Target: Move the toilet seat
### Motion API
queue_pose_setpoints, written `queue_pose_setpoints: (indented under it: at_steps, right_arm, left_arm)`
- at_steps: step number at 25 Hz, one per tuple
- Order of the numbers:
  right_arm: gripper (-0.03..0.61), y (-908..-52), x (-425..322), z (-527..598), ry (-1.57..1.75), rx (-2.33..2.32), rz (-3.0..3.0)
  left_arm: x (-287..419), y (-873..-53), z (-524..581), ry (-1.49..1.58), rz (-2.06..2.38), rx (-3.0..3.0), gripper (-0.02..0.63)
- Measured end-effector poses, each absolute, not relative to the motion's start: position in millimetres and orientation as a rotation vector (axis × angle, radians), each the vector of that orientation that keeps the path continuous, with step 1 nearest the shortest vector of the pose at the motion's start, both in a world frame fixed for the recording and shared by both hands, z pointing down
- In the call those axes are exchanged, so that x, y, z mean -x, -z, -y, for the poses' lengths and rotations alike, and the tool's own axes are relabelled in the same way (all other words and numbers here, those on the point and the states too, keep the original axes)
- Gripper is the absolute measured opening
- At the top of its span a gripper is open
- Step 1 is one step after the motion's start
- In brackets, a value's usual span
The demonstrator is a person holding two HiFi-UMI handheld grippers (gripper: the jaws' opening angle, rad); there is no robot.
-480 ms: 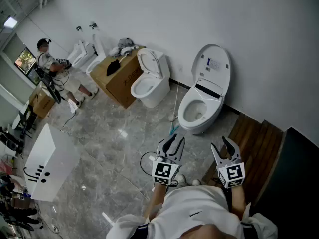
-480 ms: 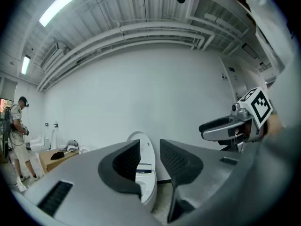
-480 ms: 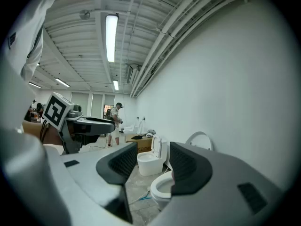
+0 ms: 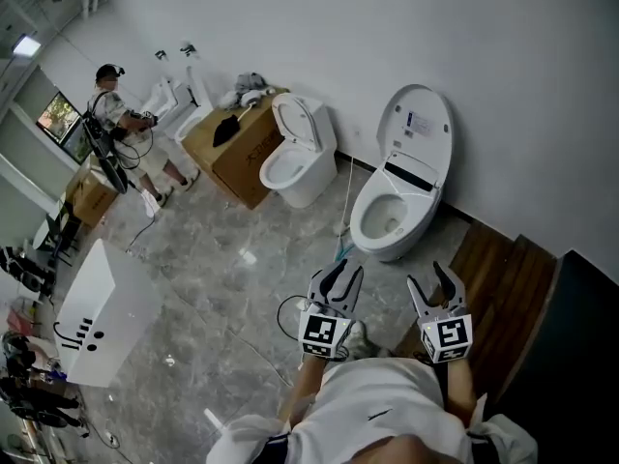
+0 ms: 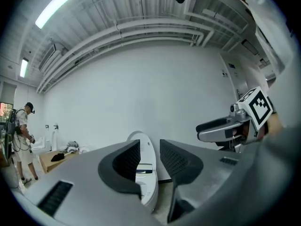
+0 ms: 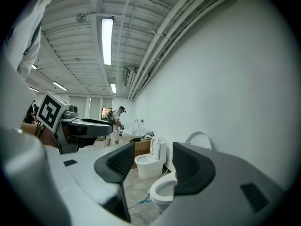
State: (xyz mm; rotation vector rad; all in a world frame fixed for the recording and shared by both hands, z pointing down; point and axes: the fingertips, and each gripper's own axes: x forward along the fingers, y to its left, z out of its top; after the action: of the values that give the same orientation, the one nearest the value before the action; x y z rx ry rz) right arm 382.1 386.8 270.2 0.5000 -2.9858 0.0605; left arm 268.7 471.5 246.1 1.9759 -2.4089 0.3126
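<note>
Toilet seat (image 4: 414, 129) upright ahead of tools, left tool (image 4: 342, 272) closed, right tool (image 4: 430, 276) slightly apart

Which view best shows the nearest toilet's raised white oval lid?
Head view: the whole white oval lid shows, upright. Left gripper view gives a strip between its jaws; right gripper view, only the top arc.

No legible text anywhere.
- Sticker (image 4: 416, 122) on the raised toilet lid (image 4: 430, 100), ahead of the right gripper (image 4: 430, 280): blue and dark print, too small to read.
- Cardboard box (image 4: 242, 158), ahead-left of the left gripper (image 4: 341, 274): dark print on its side, unreadable.
- Left cube (image 4: 322, 333) and right cube (image 4: 447, 337): black-and-white square markers, no characters.
- White case (image 4: 106, 307), far left of the left gripper: black marks, not readable.
</note>
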Motion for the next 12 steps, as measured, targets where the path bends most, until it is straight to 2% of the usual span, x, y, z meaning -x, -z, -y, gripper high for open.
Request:
queue_pose_setpoints:
  at_steps: [12]
  right_arm:
    - [0.250,-280.2,-306.8,-370.6,-0.035,-0.515,2.950]
  left_arm:
    - [-196.1,-257.2,-453.8,-0.290,2.415,-1.988,0.150]
